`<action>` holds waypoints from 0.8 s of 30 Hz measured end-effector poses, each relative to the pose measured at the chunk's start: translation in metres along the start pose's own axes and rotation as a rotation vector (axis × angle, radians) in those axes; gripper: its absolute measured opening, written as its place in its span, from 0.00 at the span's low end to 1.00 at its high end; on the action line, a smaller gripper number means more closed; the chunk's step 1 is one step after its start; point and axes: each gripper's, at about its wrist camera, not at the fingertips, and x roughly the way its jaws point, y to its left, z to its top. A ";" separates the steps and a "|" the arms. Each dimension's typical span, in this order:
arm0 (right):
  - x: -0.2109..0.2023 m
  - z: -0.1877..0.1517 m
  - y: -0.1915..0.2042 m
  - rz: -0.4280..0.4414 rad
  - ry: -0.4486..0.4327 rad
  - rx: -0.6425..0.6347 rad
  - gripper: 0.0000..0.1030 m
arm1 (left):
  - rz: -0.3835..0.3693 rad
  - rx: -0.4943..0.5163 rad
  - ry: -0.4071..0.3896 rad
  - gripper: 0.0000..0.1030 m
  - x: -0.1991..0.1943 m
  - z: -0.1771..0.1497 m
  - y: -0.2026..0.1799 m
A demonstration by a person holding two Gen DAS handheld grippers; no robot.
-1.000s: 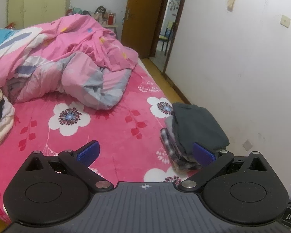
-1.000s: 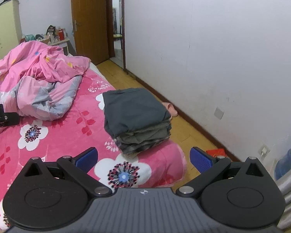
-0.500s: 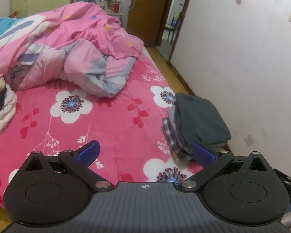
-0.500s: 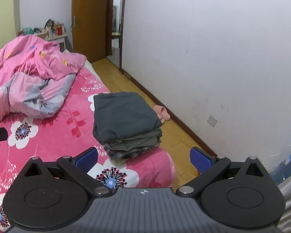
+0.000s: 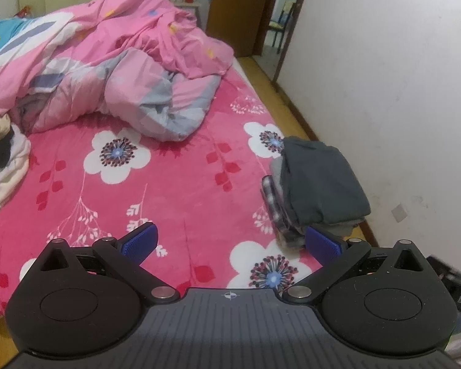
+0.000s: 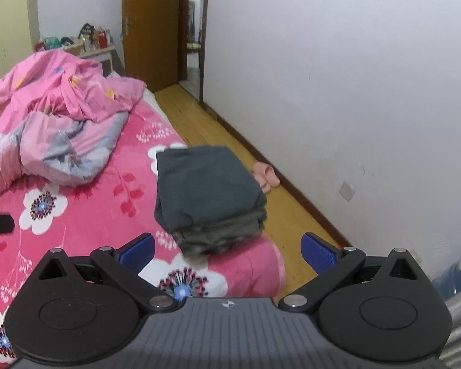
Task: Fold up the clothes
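A stack of folded clothes (image 5: 316, 184), dark grey on top with a checked piece below, sits at the right edge of the pink flowered bed (image 5: 175, 190). It also shows in the right wrist view (image 6: 209, 190). My left gripper (image 5: 230, 243) is open and empty above the bed's near end. My right gripper (image 6: 227, 250) is open and empty, just short of the stack. A heap of unfolded white and black clothes (image 5: 3, 160) lies at the bed's left edge.
A crumpled pink quilt (image 5: 113, 70) covers the far half of the bed. A white wall (image 6: 338, 92) runs along the right, with a strip of wooden floor (image 6: 279, 203) and pink slippers (image 6: 265, 176) beside the bed. A brown door (image 6: 150, 27) stands at the far end.
Both grippers have drawn back and risen a little, so the bed and the folded stack sit farther off. Both grippers stay open and empty.
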 end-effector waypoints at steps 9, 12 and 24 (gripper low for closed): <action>0.012 -0.001 0.013 0.003 0.067 -0.017 1.00 | -0.001 0.026 0.043 1.00 0.009 -0.008 -0.008; 0.015 -0.005 0.017 -0.004 0.085 -0.016 1.00 | 0.001 0.034 0.064 1.00 0.013 -0.010 -0.010; 0.020 -0.001 0.021 -0.023 0.094 -0.043 1.00 | 0.001 0.075 0.052 1.00 0.016 -0.012 -0.020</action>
